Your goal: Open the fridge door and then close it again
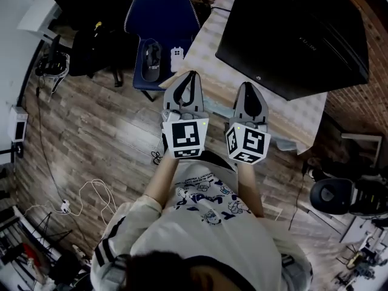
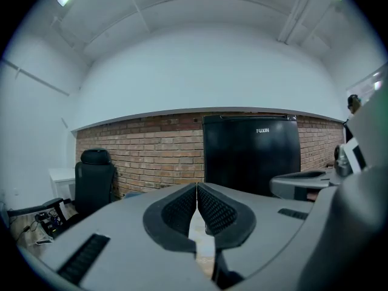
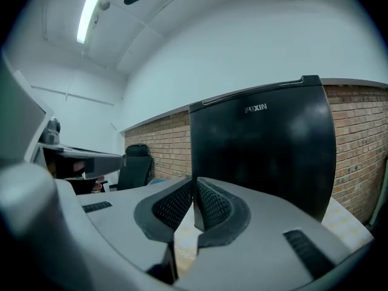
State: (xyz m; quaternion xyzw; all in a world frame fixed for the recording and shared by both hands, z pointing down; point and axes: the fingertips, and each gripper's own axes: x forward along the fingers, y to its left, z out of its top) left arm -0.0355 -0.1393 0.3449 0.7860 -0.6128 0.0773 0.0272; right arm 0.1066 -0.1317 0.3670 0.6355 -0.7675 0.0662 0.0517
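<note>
A small black fridge (image 1: 297,32) stands on a cloth-covered table (image 1: 212,53) against a brick wall, its door shut. In the left gripper view the fridge (image 2: 251,153) is ahead and a little right; in the right gripper view the fridge (image 3: 264,150) fills the middle. My left gripper (image 1: 191,76) and my right gripper (image 1: 250,88) are held side by side in front of the table, pointing at the fridge and apart from it. The left gripper (image 2: 197,190) is shut with nothing between its pads. The right gripper (image 3: 194,187) is shut and empty too.
A blue chair (image 1: 160,26) with a dark cap on its seat stands left of the table. A black office chair (image 2: 94,177) is by the brick wall. Cables (image 1: 91,193) lie on the wooden floor at the left. Another chair (image 1: 339,196) stands at the right.
</note>
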